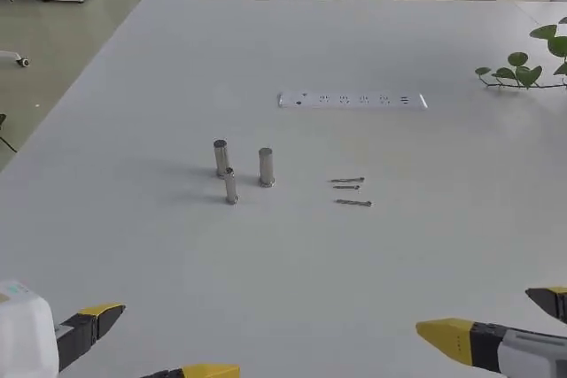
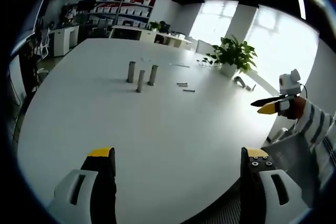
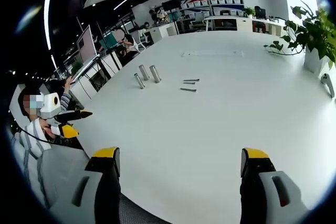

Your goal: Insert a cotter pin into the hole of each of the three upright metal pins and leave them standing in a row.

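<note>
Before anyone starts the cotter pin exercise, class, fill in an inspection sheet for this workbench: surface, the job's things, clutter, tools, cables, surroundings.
Surface: white table, flat, no spills seen.
Job's things: three metal pins upright in a loose triangle, not a row; three cotter pins lying flat to their right, apart from them, none inserted.
Clutter: power strip behind the parts; potted plant at the table's far right side.
Grippers: left tool open, holding nothing; right tool open, holding nothing.
Cables: nothing seen.
Surroundings: open office, shelving at the back.
</note>
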Demonstrator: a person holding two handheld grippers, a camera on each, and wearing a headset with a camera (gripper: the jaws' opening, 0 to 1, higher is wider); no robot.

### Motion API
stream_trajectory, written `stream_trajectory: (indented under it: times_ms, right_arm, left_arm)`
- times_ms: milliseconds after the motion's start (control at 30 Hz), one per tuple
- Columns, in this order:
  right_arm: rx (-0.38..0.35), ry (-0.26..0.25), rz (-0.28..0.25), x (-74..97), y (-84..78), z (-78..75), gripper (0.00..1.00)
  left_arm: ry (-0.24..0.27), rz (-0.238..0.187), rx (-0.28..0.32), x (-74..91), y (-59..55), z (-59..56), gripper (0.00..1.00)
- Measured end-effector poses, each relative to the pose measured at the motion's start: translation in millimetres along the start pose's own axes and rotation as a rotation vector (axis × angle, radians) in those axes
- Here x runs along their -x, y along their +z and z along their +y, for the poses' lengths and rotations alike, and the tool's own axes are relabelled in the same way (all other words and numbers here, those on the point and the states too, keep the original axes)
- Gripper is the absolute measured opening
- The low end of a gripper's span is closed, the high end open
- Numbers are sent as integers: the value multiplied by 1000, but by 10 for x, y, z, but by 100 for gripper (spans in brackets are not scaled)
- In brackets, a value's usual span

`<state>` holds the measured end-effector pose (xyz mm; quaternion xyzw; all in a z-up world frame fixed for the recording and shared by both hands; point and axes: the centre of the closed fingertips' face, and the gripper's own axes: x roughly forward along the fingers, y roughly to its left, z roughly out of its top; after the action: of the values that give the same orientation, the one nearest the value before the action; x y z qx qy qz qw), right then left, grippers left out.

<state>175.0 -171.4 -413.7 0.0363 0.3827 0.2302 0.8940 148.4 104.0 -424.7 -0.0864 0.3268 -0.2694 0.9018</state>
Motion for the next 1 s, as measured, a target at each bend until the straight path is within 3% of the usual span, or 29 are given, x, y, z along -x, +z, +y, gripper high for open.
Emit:
stream_trajectory:
  times_ms: [133, 667, 800, 867, 1000]
  right_arm:
    - [-2, 4, -5, 9, 2, -2, 94]
    - [-20, -1, -20, 42, -2, -49, 94]
    - [-23, -5, -19, 44, -6, -56, 94]
    - [-21, -7, -17, 45, -11, -55, 94]
    - [-26, -11, -16, 53, -20, -58, 94]
  left_arm:
    - [33, 0, -6, 1, -5, 60, 99]
    - [67, -37, -65, -7, 112, 132, 99]
    - [67, -29, -63, -28, 126, 161, 99]
    - [65, 3, -59, -49, 84, 187, 99]
    - [63, 23, -97, -100, 81, 200, 99]
